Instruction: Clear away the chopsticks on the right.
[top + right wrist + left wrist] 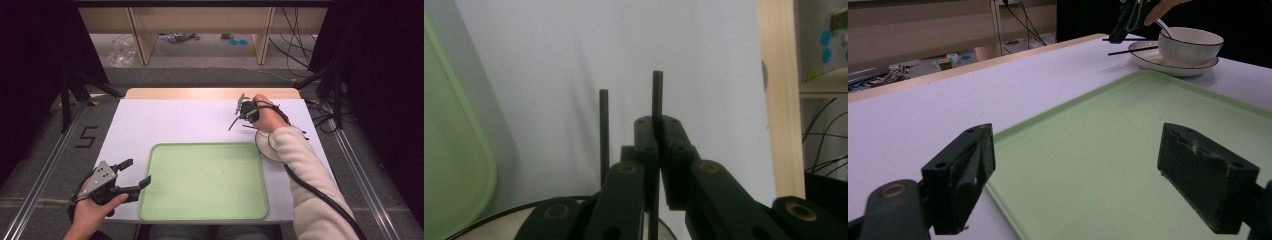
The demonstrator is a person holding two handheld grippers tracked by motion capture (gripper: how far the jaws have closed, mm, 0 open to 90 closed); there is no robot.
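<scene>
My right gripper [243,112] is at the far right of the white table, above a white plate [264,148] with a dark rim. Its jaws are shut on one black chopstick [657,92], which sticks out past the fingertips [644,131]. A second black chopstick [604,131] lies free beside it, resting over the plate's rim [519,210]. In the left gripper view a white bowl [1190,46] stands on the plate [1147,59], a chopstick [1132,50] lies across the rim, and the right gripper [1127,21] hangs over it. My left gripper [137,171] is open at the near left.
A large pale green tray [200,146] lies in the middle of the table near the front edge. My left gripper's open jaws point across its near left corner [1013,150]. A wooden strip [210,93] runs along the table's far edge. Cables hang off the right side.
</scene>
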